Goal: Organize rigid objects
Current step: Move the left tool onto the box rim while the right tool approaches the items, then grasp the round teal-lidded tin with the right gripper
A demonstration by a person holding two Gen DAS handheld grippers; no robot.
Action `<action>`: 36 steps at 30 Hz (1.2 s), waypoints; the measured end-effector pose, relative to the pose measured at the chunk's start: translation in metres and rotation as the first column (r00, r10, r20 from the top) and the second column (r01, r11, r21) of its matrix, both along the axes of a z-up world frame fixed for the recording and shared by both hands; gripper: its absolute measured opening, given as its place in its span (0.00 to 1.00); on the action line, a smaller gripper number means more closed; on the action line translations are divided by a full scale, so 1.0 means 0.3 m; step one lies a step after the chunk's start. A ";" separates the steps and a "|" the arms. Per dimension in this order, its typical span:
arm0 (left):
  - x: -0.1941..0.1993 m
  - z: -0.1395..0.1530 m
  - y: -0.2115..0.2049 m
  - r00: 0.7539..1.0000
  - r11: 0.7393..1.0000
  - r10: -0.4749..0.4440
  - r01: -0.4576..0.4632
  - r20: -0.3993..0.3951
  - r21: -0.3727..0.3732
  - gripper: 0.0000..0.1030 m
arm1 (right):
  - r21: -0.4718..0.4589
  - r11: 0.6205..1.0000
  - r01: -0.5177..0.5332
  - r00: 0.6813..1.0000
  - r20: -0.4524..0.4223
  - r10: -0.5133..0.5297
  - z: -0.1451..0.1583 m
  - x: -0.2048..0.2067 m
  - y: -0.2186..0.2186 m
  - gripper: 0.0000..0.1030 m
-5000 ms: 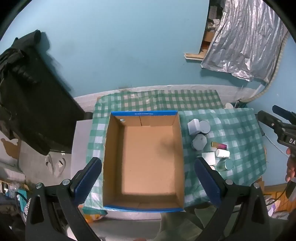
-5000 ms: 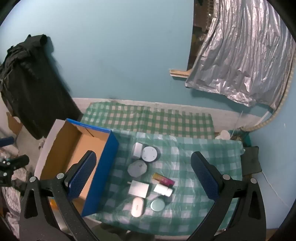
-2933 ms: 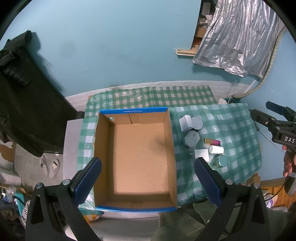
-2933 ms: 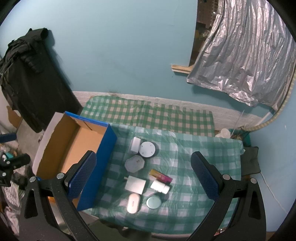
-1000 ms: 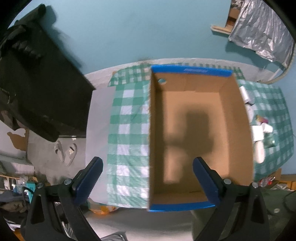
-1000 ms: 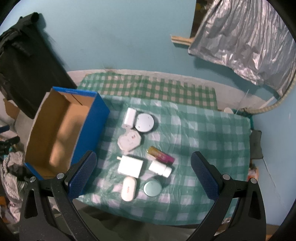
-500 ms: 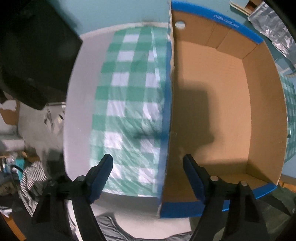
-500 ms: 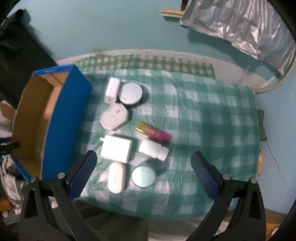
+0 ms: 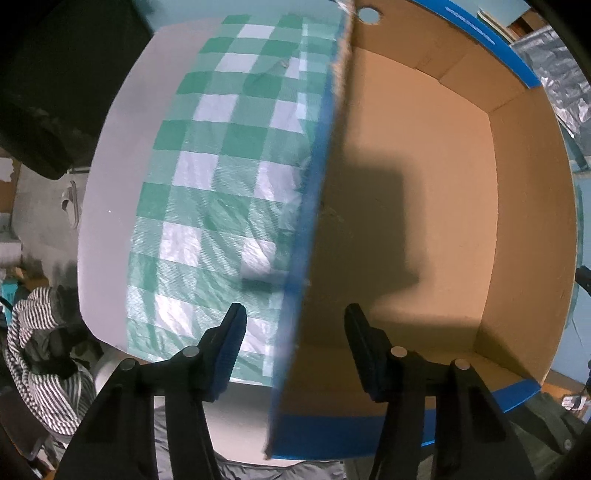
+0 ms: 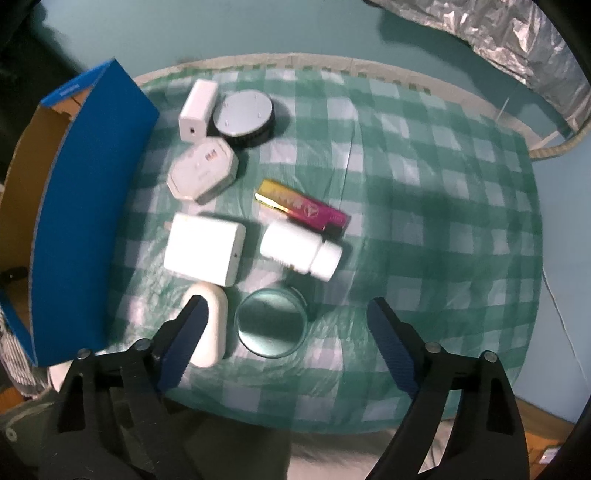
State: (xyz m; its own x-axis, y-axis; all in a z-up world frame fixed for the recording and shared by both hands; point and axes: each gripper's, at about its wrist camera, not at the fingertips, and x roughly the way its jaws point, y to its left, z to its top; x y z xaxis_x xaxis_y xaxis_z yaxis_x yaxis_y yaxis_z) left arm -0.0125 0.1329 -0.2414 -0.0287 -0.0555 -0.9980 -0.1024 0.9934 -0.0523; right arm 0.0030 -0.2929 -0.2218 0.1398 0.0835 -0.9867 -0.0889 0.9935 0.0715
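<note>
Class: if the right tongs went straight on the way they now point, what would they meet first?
Most likely the round teal tin, which lies between the open right tongs, nearest their line. Depth is hard to judge.

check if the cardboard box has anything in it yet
Empty, as far as shown. The left wrist view shows the cardboard box with a bare brown floor and only a shadow; its near corner is hidden.

Teal wall (image 10: 314, 26), crinkled silver sheet (image 10: 517, 37), possibly foil
</note>
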 end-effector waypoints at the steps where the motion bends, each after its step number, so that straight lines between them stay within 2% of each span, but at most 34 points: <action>1: -0.004 0.000 -0.009 1.000 1.000 -0.005 0.005 -0.004 -0.001 0.55 | 0.001 1.000 0.001 1.000 -0.010 -0.001 -0.013 -0.001 0.001 0.79; 8: -0.027 -0.005 -0.092 1.000 1.000 -0.027 0.027 -0.009 0.004 0.55 | -0.002 1.000 0.000 0.999 -0.043 0.000 -0.071 -0.008 0.004 0.74; 14: -0.038 -0.029 -0.125 1.000 1.000 -0.023 0.023 -0.018 0.000 0.54 | 0.032 0.999 0.014 0.998 -0.056 -0.012 -0.114 -0.012 -0.009 0.50; 16: -0.057 -0.013 -0.137 0.999 0.999 -0.030 0.030 -0.020 0.013 0.46 | 0.030 1.000 0.007 0.998 -0.060 -0.005 -0.122 -0.011 -0.009 0.45; 20: -0.070 -0.005 -0.171 0.999 0.999 -0.034 0.035 -0.028 0.012 0.41 | 0.019 1.000 -0.007 0.999 -0.040 0.008 -0.130 -0.008 -0.006 0.43; 25: -0.070 0.002 -0.202 0.998 0.999 -0.044 0.044 -0.042 0.007 0.25 | 0.017 0.999 -0.028 0.999 -0.036 0.029 -0.129 -0.010 -0.002 0.43; 30: -0.065 0.026 -0.234 0.998 0.999 -0.042 0.043 -0.046 0.005 0.21 | 0.017 0.999 -0.051 0.998 -0.036 0.052 -0.093 -0.011 0.007 0.43; 32: -0.068 0.088 -0.257 0.998 0.999 -0.038 0.038 -0.048 0.002 0.20 | 0.024 0.998 -0.057 0.998 -0.031 0.058 -0.067 -0.011 0.033 0.43; 36: -0.078 0.086 -0.247 0.998 0.999 -0.044 0.044 -0.044 0.003 0.18 | 0.033 0.996 -0.081 0.996 -0.024 0.081 -0.021 0.005 0.058 0.43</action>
State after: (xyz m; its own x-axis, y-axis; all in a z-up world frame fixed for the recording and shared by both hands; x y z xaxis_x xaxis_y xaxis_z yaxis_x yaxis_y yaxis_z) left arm -0.0358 0.0587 -0.2157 -0.0747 -0.0495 -0.9960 -0.0606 0.9972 -0.0450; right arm 0.0046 -0.2755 -0.2281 0.1064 0.1248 -0.9865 -0.1667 0.9803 0.1060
